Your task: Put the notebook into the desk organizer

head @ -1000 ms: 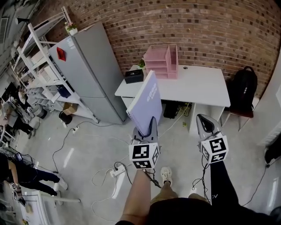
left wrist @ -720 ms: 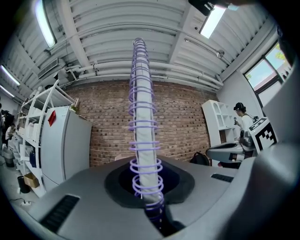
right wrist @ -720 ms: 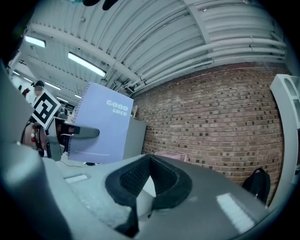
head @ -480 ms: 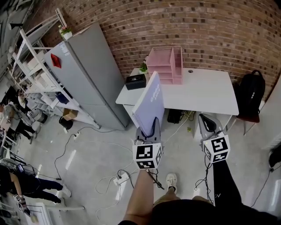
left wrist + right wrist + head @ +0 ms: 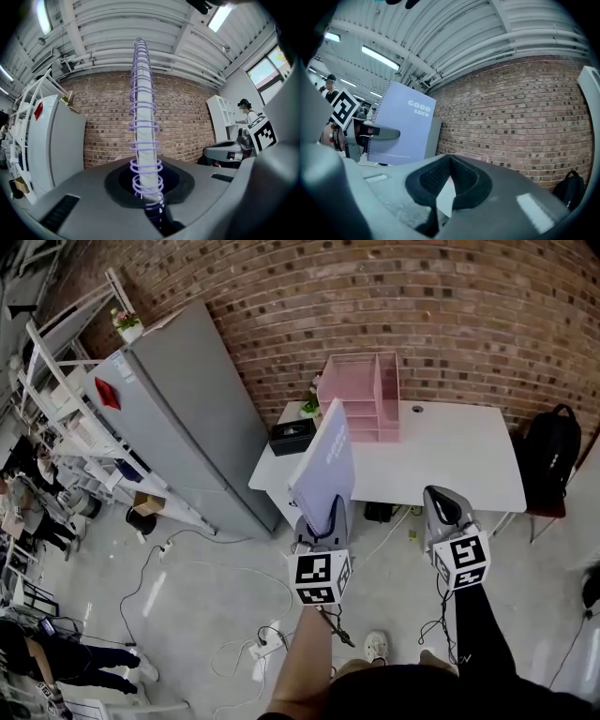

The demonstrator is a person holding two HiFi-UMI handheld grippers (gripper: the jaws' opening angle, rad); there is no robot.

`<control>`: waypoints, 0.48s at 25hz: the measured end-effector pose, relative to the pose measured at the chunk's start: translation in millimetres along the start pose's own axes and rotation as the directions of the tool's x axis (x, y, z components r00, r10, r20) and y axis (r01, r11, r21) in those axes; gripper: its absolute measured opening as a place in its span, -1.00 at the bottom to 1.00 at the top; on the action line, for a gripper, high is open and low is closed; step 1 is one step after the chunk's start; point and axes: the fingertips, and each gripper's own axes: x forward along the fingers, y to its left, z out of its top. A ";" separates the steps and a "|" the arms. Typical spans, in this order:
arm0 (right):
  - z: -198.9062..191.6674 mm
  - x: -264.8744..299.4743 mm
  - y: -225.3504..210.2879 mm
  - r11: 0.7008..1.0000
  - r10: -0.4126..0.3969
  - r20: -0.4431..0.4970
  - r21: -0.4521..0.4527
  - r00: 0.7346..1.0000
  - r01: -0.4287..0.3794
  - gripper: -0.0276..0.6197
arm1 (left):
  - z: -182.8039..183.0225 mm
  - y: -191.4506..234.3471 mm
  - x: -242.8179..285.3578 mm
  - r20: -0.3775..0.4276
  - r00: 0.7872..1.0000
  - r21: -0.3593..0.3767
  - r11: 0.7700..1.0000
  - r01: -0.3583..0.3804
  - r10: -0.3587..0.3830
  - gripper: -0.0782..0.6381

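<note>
A lavender spiral notebook (image 5: 326, 463) stands upright on its edge, with my left gripper (image 5: 323, 514) shut on its lower part. In the left gripper view its wire spine (image 5: 143, 117) rises straight up from between the jaws. The pink desk organizer (image 5: 361, 392) sits at the back of a white desk (image 5: 450, 460), well ahead of the notebook. My right gripper (image 5: 441, 504) is level beside the left one, shut with nothing in it. From the right gripper view the notebook's cover (image 5: 401, 126) shows at the left, clamped by the left gripper.
A tall grey cabinet (image 5: 178, 409) stands left of the desk, with white shelving (image 5: 56, 381) beyond it. A black box (image 5: 292, 435) sits on the desk's left corner. A black backpack (image 5: 555, 442) rests at the right. Cables (image 5: 253, 648) trail over the floor. A brick wall is behind.
Both grippers have moved forward toward the desk, which now lies closer. The notebook stays clamped upright in the left gripper. The right gripper stays shut.
</note>
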 end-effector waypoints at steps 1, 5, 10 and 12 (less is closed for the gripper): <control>-0.5 10.7 0.0 1.000 0.002 -0.002 -0.002 1.000 -0.002 -0.91 | 0.2 5.6 8.1 -0.003 1.000 0.000 1.000 0.002 -0.002 -0.68; -5.9 47.8 -2.6 1.000 -0.001 -0.012 -0.002 1.000 0.001 -0.91 | -2.8 25.6 37.3 -0.017 1.000 0.009 1.000 0.012 -0.012 -0.68; -8.6 81.2 -8.8 1.000 -0.011 -0.002 -0.003 1.000 0.011 -0.91 | -7.0 47.3 66.9 -0.019 1.000 0.016 1.000 0.017 -0.017 -0.68; -10.1 89.4 -13.3 1.000 -0.019 -0.004 -0.007 1.000 0.019 -0.91 | -7.4 51.6 77.1 -0.019 1.000 0.013 1.000 0.022 -0.022 -0.68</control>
